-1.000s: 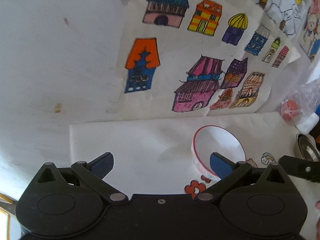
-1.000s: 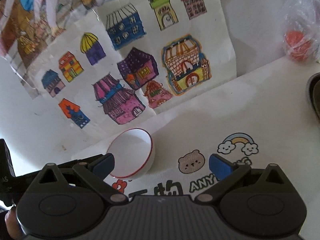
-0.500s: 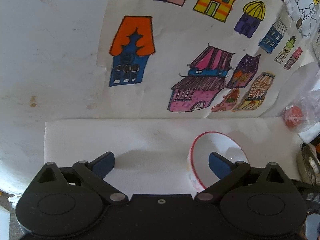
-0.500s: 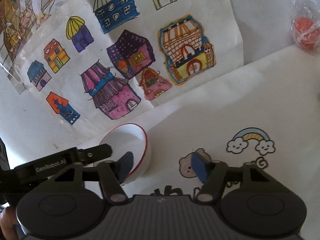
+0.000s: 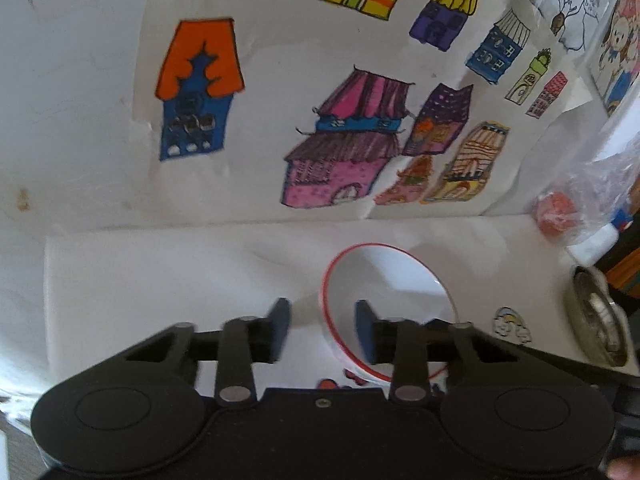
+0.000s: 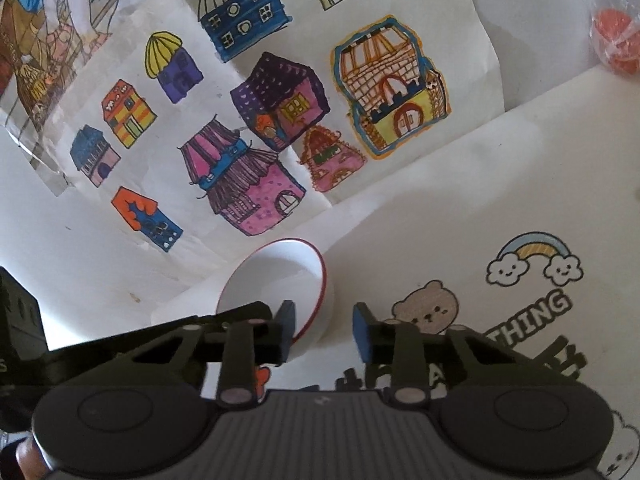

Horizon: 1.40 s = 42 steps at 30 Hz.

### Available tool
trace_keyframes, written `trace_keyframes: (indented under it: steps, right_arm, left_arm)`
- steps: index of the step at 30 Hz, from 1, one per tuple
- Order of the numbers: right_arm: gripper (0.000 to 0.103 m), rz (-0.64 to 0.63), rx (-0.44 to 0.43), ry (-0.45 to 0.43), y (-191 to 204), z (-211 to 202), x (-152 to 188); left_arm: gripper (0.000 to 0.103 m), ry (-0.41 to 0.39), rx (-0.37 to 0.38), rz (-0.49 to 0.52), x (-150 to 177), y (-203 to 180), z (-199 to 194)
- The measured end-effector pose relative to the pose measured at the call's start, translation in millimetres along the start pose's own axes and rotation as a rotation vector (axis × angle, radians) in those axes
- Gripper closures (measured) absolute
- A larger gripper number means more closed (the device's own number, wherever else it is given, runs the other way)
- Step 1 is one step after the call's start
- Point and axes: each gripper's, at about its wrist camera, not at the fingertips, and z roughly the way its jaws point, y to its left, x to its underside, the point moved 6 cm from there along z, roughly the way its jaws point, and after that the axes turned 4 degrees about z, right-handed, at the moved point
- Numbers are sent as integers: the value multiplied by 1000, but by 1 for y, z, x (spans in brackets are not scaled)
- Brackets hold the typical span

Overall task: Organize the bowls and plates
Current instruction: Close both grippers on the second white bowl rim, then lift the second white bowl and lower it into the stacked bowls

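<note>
Left gripper (image 5: pixel 323 330) view, metal dish (image 5: pixel 598 320)

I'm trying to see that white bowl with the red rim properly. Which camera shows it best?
The left wrist view: the bowl shows most of its inside and rim. In the right wrist view, the same bowl looks smaller and a black finger covers its lower part.

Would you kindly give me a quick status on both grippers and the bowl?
Left gripper and right gripper closing, each straddling the rim. White red-rimmed bowl upright on the mat, not lifted. Nothing blocking.
</note>
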Motion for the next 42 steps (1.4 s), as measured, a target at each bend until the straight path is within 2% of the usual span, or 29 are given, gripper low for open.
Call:
trace_keyframes:
  steps: [1,2,8,14,26,35,42]
  right_arm:
    - [77,0,-4,0,1,0,0]
    - [82,0,-7,1,2,-1,1]
    - [84,-9,11,9,6,-11,9]
    - [84,-4,-16,-4,10,-41,17]
    - [84,-64,-32,-93,38,-136,38]
    - [84,-102,-23,-138,54,-195,77]
    - [83,-134,-4,-158,64,-230,111]
  left_arm:
    - [80,9,15,-7,1,-1,2]
    - [83,12,28,-13,2,-2,3]
    - [86,8,40,-38,6,-1,-3]
    - [88,7,46,-46,15,-4,-19]
    - [88,-58,77,19,34,-39,-97]
    - [88,-89,114,58,64,-63,-155]
    - [88,-90,150,79,96,-75,-186]
